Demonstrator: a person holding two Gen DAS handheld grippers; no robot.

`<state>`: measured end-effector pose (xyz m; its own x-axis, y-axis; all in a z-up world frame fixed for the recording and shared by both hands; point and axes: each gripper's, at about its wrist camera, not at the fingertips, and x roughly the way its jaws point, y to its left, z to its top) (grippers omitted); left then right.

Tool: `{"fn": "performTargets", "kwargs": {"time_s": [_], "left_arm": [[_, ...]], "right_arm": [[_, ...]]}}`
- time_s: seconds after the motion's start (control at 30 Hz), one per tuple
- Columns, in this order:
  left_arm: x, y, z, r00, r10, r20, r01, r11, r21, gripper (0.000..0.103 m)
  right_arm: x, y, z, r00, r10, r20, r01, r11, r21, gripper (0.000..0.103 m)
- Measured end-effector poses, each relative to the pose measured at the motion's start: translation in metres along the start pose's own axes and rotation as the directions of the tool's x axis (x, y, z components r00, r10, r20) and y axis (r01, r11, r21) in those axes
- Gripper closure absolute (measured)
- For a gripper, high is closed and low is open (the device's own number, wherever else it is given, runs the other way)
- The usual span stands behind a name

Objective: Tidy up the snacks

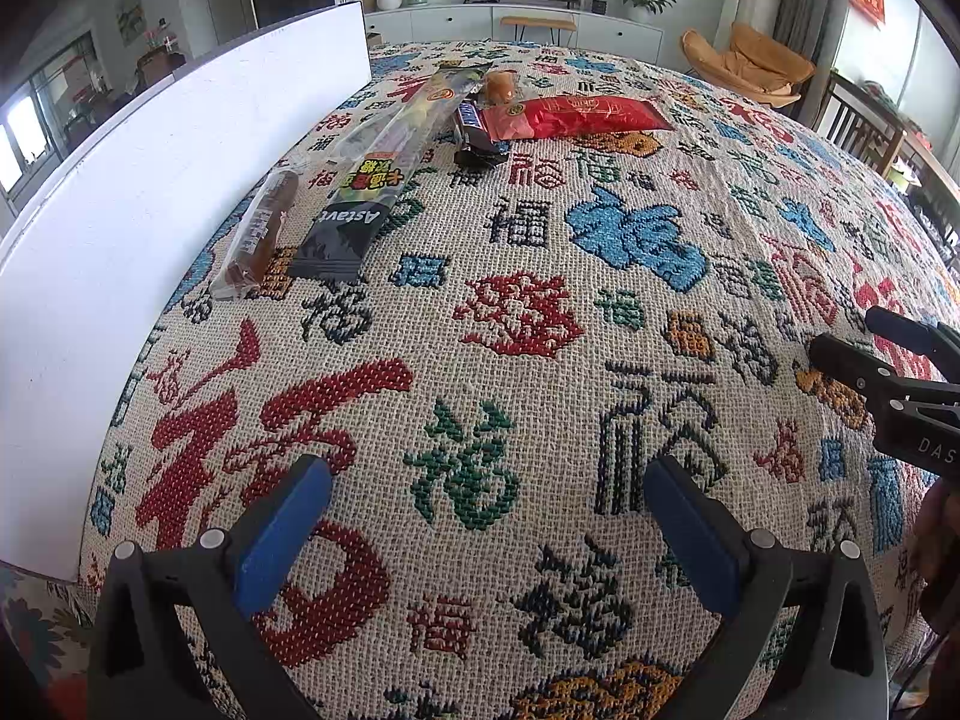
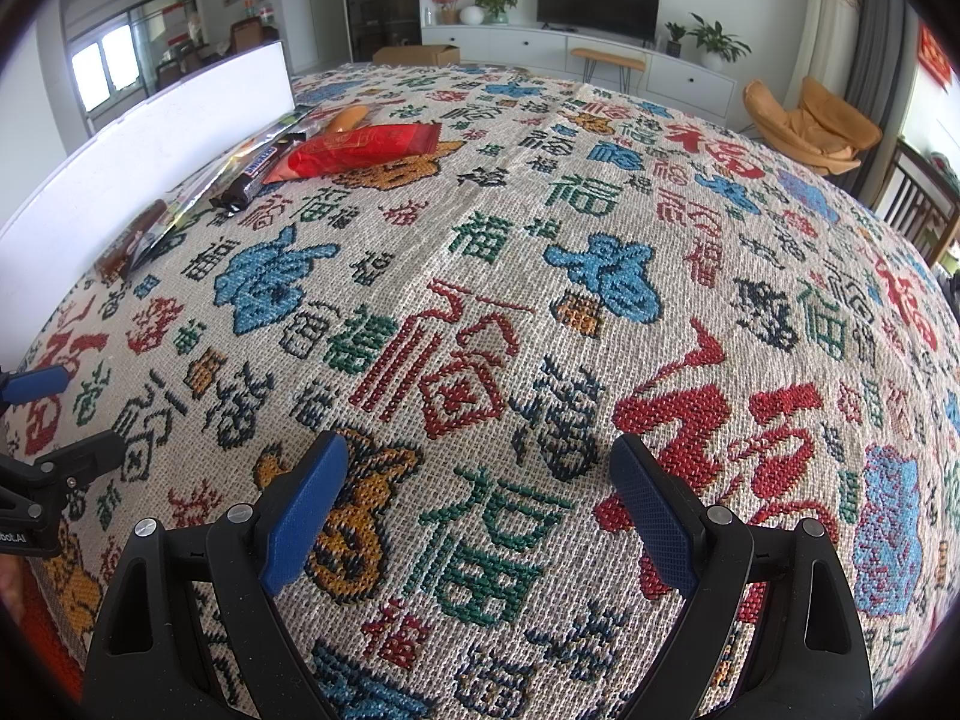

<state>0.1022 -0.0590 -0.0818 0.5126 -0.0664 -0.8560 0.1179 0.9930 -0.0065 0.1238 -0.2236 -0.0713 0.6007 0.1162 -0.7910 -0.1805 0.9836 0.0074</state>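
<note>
Several snacks lie at the far left of the patterned cloth, along a white board. In the left wrist view: a brown wrapped cake (image 1: 258,237), a long black candy pack (image 1: 384,174), a dark chocolate bar (image 1: 474,132), a red packet (image 1: 576,116) and a small brown bun (image 1: 500,86). The right wrist view shows the chocolate bar (image 2: 252,174), the red packet (image 2: 360,150) and the bun (image 2: 351,117). My left gripper (image 1: 489,480) is open and empty over the cloth. My right gripper (image 2: 480,462) is open and empty; it also shows in the left wrist view (image 1: 852,339).
A white board (image 1: 150,228) stands upright along the table's left edge. The woven cloth (image 1: 540,312) covers the whole table. Chairs (image 1: 864,126) stand at the far right, a TV cabinet (image 1: 522,24) behind.
</note>
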Motion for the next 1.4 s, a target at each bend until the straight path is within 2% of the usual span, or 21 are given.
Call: {"fn": "performTargets", "kwargs": {"time_s": [0.9,1.13,1.33,1.4], "left_arm": [[0.0,0.0,0.0,1.0,-0.001,0.001,0.001,1.0,-0.001,0.0],[-0.005,0.011,0.0,0.999,-0.052,0.017,0.053,0.997,-0.048,0.0],[-0.006,0.013,0.0,0.998,-0.064,0.023,0.065,0.996,-0.059,0.0],[-0.007,0.015,-0.001,0.997,-0.071,0.026,0.072,0.995,-0.066,0.0]], "right_arm": [[-0.001,0.0,0.0,1.0,0.001,0.001,-0.001,1.0,0.0,0.012],[0.001,0.0,-0.001,1.0,-0.001,0.0,0.001,1.0,-0.001,0.011],[0.001,0.0,-0.001,1.0,0.0,-0.002,0.0,1.0,-0.001,0.011],[0.002,0.001,0.004,0.999,0.007,-0.043,-0.008,1.0,-0.022,0.011]]}}
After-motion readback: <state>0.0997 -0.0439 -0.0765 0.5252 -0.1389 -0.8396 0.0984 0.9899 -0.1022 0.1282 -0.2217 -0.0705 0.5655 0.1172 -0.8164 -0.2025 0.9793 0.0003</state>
